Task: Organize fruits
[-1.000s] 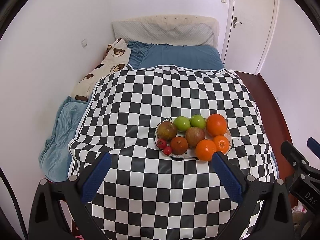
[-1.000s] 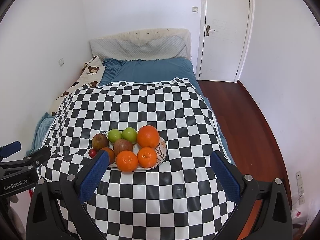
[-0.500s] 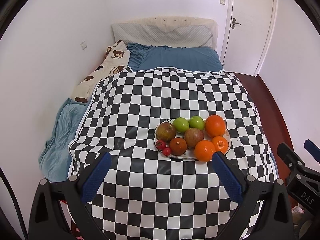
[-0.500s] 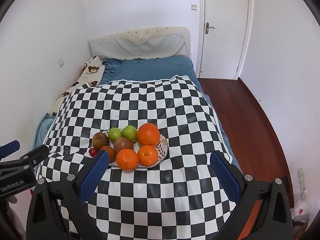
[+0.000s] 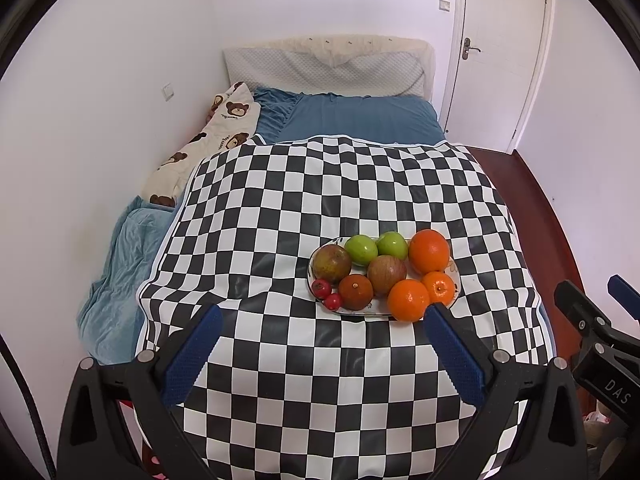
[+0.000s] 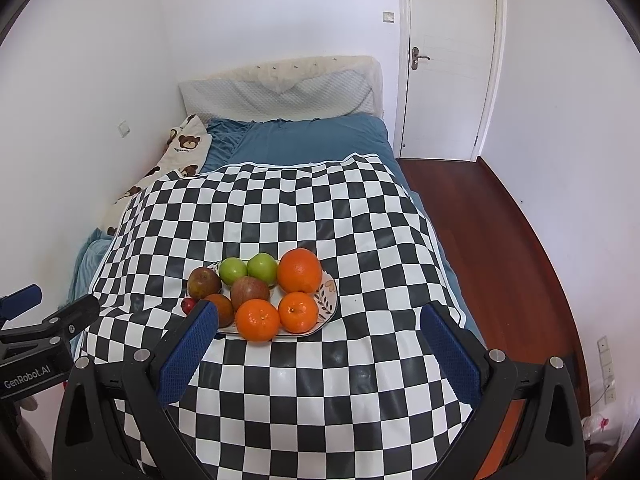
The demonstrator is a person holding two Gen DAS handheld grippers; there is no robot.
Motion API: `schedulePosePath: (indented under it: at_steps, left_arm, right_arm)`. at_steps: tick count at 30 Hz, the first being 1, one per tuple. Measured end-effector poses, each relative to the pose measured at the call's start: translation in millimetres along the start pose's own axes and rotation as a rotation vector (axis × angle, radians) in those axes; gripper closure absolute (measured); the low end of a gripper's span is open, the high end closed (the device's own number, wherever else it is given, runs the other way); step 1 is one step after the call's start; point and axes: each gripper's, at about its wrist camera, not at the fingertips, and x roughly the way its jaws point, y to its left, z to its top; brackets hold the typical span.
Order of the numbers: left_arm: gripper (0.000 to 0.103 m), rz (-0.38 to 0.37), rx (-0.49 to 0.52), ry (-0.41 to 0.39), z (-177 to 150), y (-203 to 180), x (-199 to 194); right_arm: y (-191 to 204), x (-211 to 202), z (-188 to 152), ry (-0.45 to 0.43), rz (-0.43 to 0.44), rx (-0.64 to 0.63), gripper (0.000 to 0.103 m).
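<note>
Left wrist view: plate [image 5: 455, 278] of fruit resting on checkered cloth [image 5: 320, 208], toward the near right part of it. On the plate, large orange [image 5: 429, 251] at the back right, two green apples [image 5: 361, 250] side by side at the back, reddish-green apple [image 5: 331, 263] at the left, red-brown apple [image 5: 387, 274] in the middle, dark brownish fruit [image 5: 355, 291] in front of it, two small red fruits [image 5: 321, 288] at the front left edge, and two smaller oranges [image 5: 408, 300] at the front right, all packed close and mostly touching. Left gripper [image 5: 320, 334] hovering above the near cloth, blue pads [image 5: 192, 360] spread wide with nothing between them, right pad tip overlapping the front orange in the picture. Right gripper [image 5: 592, 320] visible at the right edge, seen from the side. Right wrist view: same plate [image 6: 326, 300] ahead and slightly left, right gripper [image 6: 318, 334] likewise wide apart and holding nothing, left pad tip [image 6: 188, 350] crossing in front of the dark fruit. Cloth spread over a bed with blue sheet [image 5: 360, 120], bear-print blanket [image 5: 200, 148] along the left wall, padded headboard [image 5: 328, 64] behind, white door [image 6: 448, 60] at the back right, and red-brown wooden floor [image 6: 500, 220] beside the bed.
</note>
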Motion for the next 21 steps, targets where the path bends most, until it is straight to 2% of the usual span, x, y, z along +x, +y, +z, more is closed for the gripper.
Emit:
schedulePosePath:
  at_steps: [21]
  left_arm:
    - [0.0,-0.003,-0.004,-0.003,-2.1,-2.9,-3.6]
  right_arm:
    - [3.5,-0.2,1.8,0.001,0.006,0.004,0.0]
